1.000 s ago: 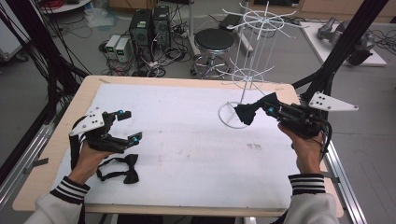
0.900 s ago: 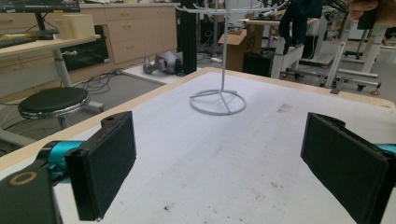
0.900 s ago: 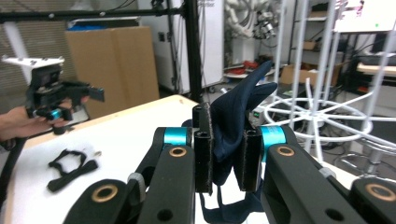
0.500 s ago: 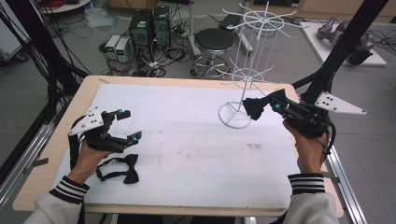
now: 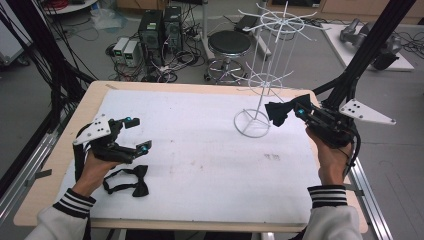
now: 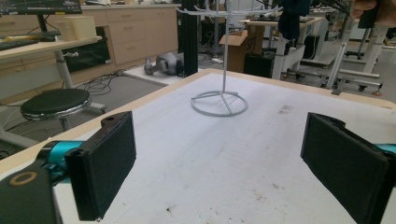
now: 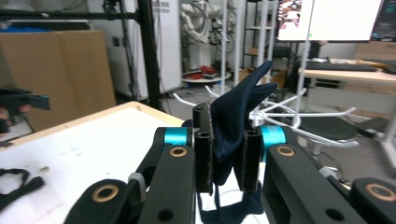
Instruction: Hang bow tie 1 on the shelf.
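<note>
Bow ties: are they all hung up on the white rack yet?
Not yet. No bow tie hangs on the white rack. The right claw is shut on a dark bow tie beside the rack. The black bow tie lies on the table by the open left claw, waiting.

A black stool [image 5: 229,44] and computer towers [image 5: 161,26] stand beyond the table [image 5: 200,130].

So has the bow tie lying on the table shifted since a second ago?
No. The black bow tie lies in the same spot near the table's front edge, below the left gripper.
</note>
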